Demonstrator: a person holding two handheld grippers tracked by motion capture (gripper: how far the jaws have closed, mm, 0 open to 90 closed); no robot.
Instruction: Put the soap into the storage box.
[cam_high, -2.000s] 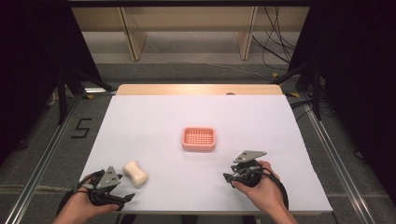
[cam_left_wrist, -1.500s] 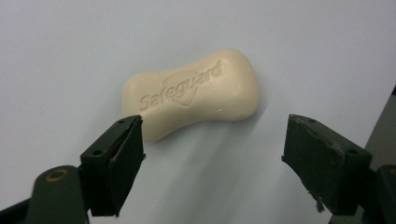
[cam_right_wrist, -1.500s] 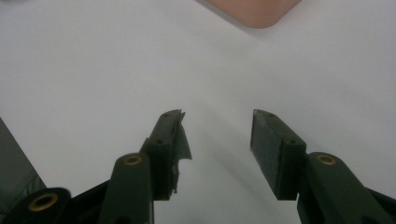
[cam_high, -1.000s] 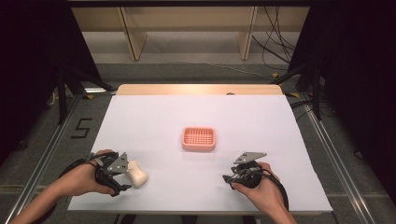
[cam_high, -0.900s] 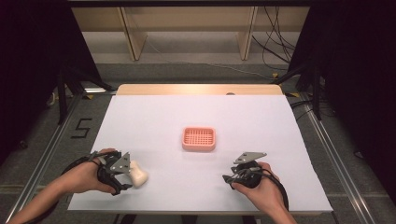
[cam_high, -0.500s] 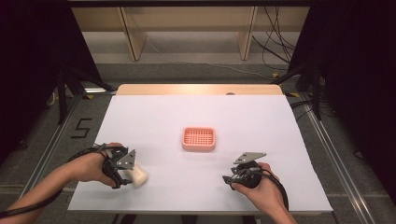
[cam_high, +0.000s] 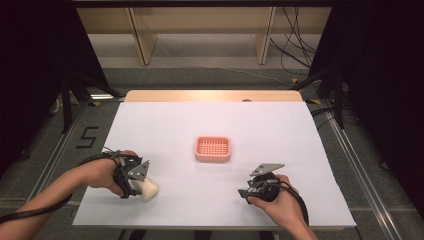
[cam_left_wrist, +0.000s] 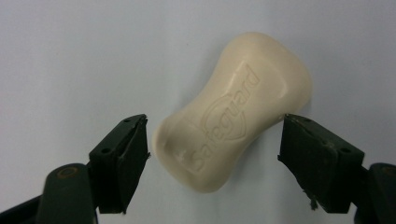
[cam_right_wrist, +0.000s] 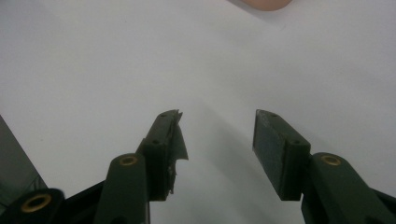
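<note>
A cream bar of soap (cam_high: 149, 189) with a raised brand stamp lies flat on the white table near its front left corner. My left gripper (cam_high: 141, 187) reaches it from the left. In the left gripper view the soap (cam_left_wrist: 233, 112) lies slantwise between the two black jaws of this gripper (cam_left_wrist: 215, 140). The jaws have just been closing; a thin gap still shows at the left pad (cam_left_wrist: 133, 154), and the right pad is close to the soap's edge. My right gripper (cam_high: 245, 192) rests at the front right, open (cam_right_wrist: 217, 126), with bare table between its jaws.
A pink ribbed soap dish (cam_high: 213, 149) sits in the middle of the table, and its rim (cam_right_wrist: 266, 3) shows at the top of the right gripper view. The white table sheet (cam_high: 280, 130) ends at a wooden strip at the back. Dark floor and cables surround the table.
My left hand has slid right along the table toward the soap, and its jaws now stand on either side of the bar. The right hand has stayed put.
</note>
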